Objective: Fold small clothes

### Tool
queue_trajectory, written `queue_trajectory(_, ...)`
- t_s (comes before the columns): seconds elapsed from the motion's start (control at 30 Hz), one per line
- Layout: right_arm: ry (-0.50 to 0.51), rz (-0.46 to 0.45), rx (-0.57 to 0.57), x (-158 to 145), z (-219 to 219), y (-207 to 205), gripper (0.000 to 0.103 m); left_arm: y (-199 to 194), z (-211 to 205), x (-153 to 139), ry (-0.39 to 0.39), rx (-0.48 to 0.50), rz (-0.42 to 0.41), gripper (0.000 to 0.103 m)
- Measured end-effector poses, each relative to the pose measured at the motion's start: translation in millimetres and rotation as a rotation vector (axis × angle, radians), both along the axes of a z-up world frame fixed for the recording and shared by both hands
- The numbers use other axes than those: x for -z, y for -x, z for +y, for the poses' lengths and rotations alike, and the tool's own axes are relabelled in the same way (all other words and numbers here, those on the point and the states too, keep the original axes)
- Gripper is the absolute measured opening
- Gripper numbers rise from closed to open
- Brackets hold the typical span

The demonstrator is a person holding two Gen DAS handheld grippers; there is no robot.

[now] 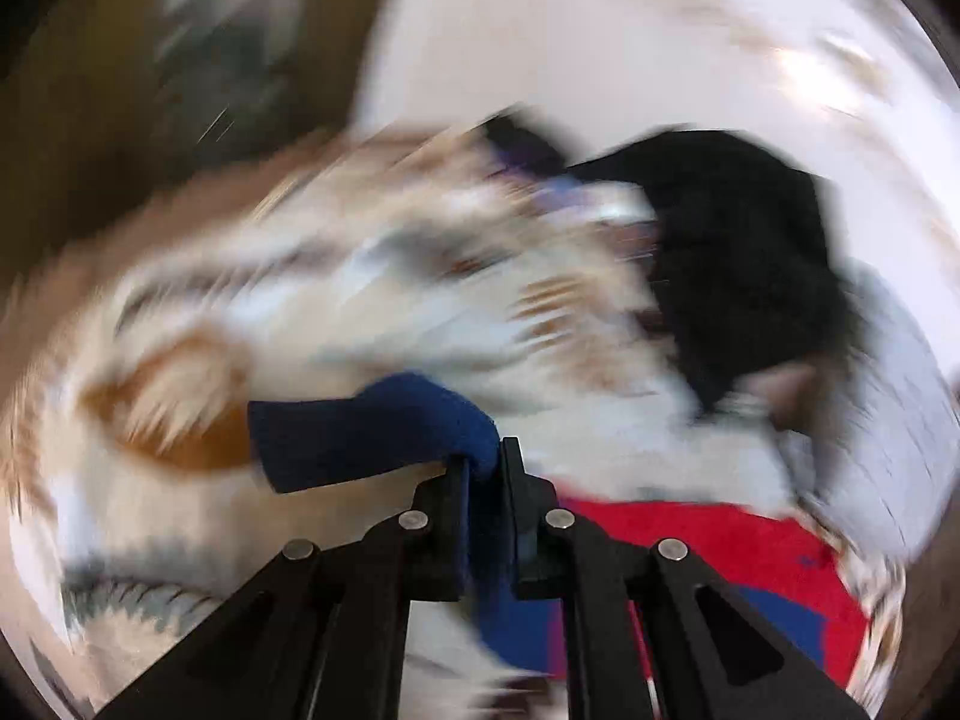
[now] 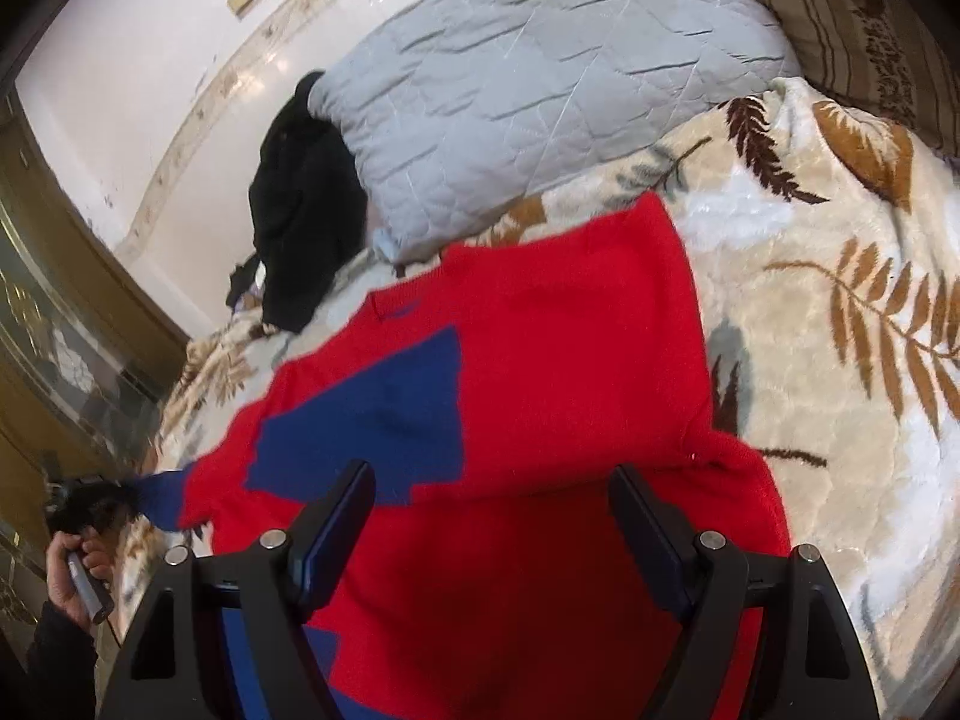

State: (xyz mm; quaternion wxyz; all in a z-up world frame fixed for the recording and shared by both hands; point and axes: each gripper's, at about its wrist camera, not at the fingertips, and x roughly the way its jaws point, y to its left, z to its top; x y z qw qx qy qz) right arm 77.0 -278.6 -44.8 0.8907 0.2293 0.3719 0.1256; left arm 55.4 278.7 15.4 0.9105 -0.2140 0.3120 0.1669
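A bed covered by a leaf-patterned blanket (image 2: 840,360) fills both views, with a pale wall and a brown door frame behind it. On it, directly ahead of and beneath the right gripper (image 2: 492,516), a red and navy sweater (image 2: 540,330) is spread, its body lying mostly flat. The right gripper's jaws stand well apart above the red knit, and nothing is clamped between them. A navy cuff (image 1: 372,426) of the sweater is pinched between the closed jaws of the left gripper (image 1: 483,468); in the right wrist view that gripper is seen at the far left with the person's hand (image 2: 78,570) around its handle, and the sleeve is drawn out towards it. The folding is judged to be at an early step: one sleeve is taken up, and the other sleeve and the body are not seen folded. Further ahead, beyond the sweater, a black garment (image 2: 300,210) lies against a grey quilted pillow (image 2: 540,90); both are apart from the sweater and are not judged to obstruct the fold. The left wrist view is heavily blurred.
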Motion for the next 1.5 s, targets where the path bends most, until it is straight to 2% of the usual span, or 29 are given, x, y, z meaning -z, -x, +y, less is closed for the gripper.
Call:
queue_trajectory(0.1, -0.024, -0.017, 0.008, -6, -4, 1, 0.083, -17, -85, -47, -0.082, 0.213, -0.095, 0.009)
queue_trajectory(0.13, -0.034, -0.026, 0.012, -8, -6, 2, 0.083, -23, -127, -58, -0.107, 0.315, -0.121, 0.009)
queue_trajectory(0.23, -0.055, -0.044, 0.028, -13, -13, 6, 0.083, -35, -216, -63, -0.111, 0.525, -0.138, 0.009)
queue_trajectory(0.3, -0.08, -0.045, 0.043, -14, -19, 6, 0.083, -42, -278, -45, -0.129, 0.653, -0.107, 0.012)
queue_trajectory(0.33, -0.104, -0.037, 0.051, -12, -23, 5, 0.083, -48, -303, -28, -0.134, 0.726, -0.058, 0.031)
queue_trajectory(0.37, -0.124, -0.025, 0.054, -10, -27, 3, 0.083, -53, -318, -13, -0.143, 0.769, -0.01, 0.046)
queue_trajectory(0.4, -0.15, -0.008, 0.055, -7, -30, 1, 0.083, -57, -332, 12, -0.166, 0.789, 0.06, 0.069)
queue_trajectory(0.47, -0.188, 0.014, 0.063, -1, -34, -2, 0.083, -61, -332, 47, -0.224, 0.758, 0.16, 0.073)
queue_trajectory(0.53, -0.217, 0.034, 0.062, 4, -36, -3, 0.083, -56, -309, 62, -0.236, 0.693, 0.188, 0.073)
queue_trajectory(0.67, -0.25, 0.064, 0.049, 11, -34, -8, 0.083, -40, -234, 58, -0.161, 0.508, 0.136, 0.075)
queue_trajectory(0.77, -0.33, 0.114, 0.04, 16, -34, -17, 0.083, -42, -186, 75, -0.103, 0.39, 0.169, 0.075)
queue_trajectory(0.83, -0.391, 0.119, 0.046, 12, -33, -27, 0.083, -44, -172, 91, -0.077, 0.356, 0.204, 0.075)
queue_trajectory(0.9, -0.409, 0.146, 0.054, 14, -28, -43, 0.083, -47, -165, 115, -0.035, 0.345, 0.234, 0.075)
queue_trajectory(0.97, -0.371, 0.206, 0.078, 24, -20, -64, 0.083, -46, -167, 122, -0.041, 0.355, 0.204, 0.078)
queue_trajectory(1.0, -0.344, 0.237, 0.078, 30, -15, -73, 0.076, -47, -166, 122, -0.034, 0.356, 0.202, 0.079)
queue_trajectory(1.03, -0.293, 0.263, 0.076, 35, -7, -84, 0.04, -49, -166, 123, -0.029, 0.354, 0.2, 0.08)
queue_trajectory(1.07, -0.249, 0.279, 0.078, 35, -3, -89, 0.016, -49, -166, 124, -0.026, 0.354, 0.197, 0.08)
queue_trajectory(1.1, -0.202, 0.277, 0.096, 29, 1, -90, 0.008, -47, -166, 125, -0.029, 0.356, 0.192, 0.081)
queue_trajectory(1.13, -0.169, 0.236, 0.109, 15, 3, -84, 0.007, -42, -168, 124, -0.031, 0.358, 0.187, 0.081)
queue_trajectory(1.23, 0.001, 0.03, 0.112, -37, 11, -47, 0.007, -43, -167, 127, -0.032, 0.36, 0.182, 0.083)
queue_trajectory(1.27, 0.042, 0.031, 0.128, -36, 13, -42, 0.007, -43, -169, 127, -0.044, 0.362, 0.184, 0.083)
queue_trajectory(1.3, 0.096, 0.074, 0.137, -24, 14, -44, 0.01, -44, -172, 128, -0.058, 0.361, 0.191, 0.084)
queue_trajectory(1.33, 0.124, 0.187, 0.115, 4, 11, -53, 0.012, -46, -172, 129, -0.067, 0.363, 0.195, 0.085)
queue_trajectory(1.37, 0.077, 0.274, 0.105, 24, 2, -57, 0.012, -47, -174, 129, -0.076, 0.363, 0.198, 0.085)
queue_trajectory(1.4, -0.003, 0.288, 0.117, 33, -8, -55, 0.013, -46, -173, 129, -0.074, 0.363, 0.195, 0.085)
queue_trajectory(1.43, -0.11, 0.241, 0.153, 32, -22, -47, 0.026, -45, -172, 129, -0.067, 0.363, 0.192, 0.085)
queue_trajectory(1.47, -0.141, 0.222, 0.173, 28, -28, -43, 0.037, -45, -172, 129, -0.061, 0.364, 0.192, 0.085)
queue_trajectory(1.5, -0.176, 0.196, 0.182, 23, -34, -41, 0.067, -45, -172, 129, -0.067, 0.364, 0.194, 0.086)
